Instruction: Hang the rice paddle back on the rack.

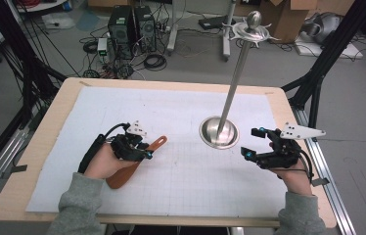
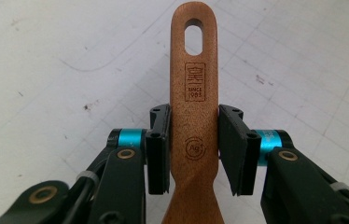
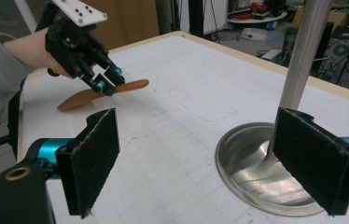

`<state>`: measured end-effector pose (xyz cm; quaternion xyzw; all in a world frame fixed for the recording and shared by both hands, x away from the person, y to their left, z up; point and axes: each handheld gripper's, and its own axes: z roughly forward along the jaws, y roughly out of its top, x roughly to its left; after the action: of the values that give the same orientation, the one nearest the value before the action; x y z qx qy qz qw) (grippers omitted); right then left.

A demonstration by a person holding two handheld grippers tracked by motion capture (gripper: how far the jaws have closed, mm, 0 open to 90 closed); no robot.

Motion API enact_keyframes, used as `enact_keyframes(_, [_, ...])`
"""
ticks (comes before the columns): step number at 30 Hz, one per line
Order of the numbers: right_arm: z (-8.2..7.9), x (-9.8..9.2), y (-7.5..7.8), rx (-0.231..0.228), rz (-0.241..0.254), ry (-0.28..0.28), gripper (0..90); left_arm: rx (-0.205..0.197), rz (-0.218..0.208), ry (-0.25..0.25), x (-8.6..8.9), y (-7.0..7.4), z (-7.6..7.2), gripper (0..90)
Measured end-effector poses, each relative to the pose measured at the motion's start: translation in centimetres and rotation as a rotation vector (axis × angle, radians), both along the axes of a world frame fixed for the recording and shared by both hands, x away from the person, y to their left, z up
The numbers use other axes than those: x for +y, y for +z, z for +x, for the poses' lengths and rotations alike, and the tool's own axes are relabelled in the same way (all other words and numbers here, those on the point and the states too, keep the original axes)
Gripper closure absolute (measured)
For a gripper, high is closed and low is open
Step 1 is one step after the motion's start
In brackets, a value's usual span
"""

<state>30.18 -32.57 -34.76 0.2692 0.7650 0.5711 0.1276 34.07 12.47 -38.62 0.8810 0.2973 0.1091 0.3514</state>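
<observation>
**Ana:** On the white gridded mat [image 1: 181, 107] that covered the pale wooden table [image 1: 39, 142], where did the brown wooden spatula with the slotted handle [image 1: 137, 166] sit?

**Ben:** At the near left part of the mat. The left gripper [image 1: 148, 152] had its two black jaws pinching the narrow handle from both sides. In the left gripper view the handle [image 2: 194, 93] ran straight up between the pads, its oval hole and stamped marks beyond them.

**Ana:** Was it flat on the mat?

**Ben:** From the right gripper view the spatula [image 3: 84, 97] looked tilted, the handle end raised in the left gripper [image 3: 102, 83] and the broad blade low toward the mat. Whether the blade touched the mat I couldn't tell.

**Ana:** And the other hand?

**Ben:** The right gripper [image 1: 252, 143] was at the near right, its jaws spread wide with nothing between them, just beside the round base of the tall silver metal stand [image 1: 218, 132]. Its felt-faced pads [image 3: 93, 158] framed that dish-shaped base [image 3: 252, 168] and the pole rising from it.

**Ana:** How far apart were the two grippers?

**Ben:** Well apart, with bare mat between them.
</observation>
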Motion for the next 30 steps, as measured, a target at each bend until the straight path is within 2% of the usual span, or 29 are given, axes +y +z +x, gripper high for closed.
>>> enact_keyframes(7, [0.1, 0.1, 0.0, 0.001, -0.001, 0.005, 13.8, -0.036, 0.008, -0.002, -0.1, 0.7, -0.5, 65.2])
enact_keyframes(19, [0.3, 0.3, 0.0, 0.002, 0.002, 0.01, 13.8, -0.13, -0.074, 0.02, 1.2, 3.2, -1.7, 65.1])
enact_keyframes(30, [0.5, 0.6, -0.1, 0.009, 0.002, 0.015, 13.8, -0.195, -0.126, 0.052, 2.1, 4.3, -2.4, 65.2])
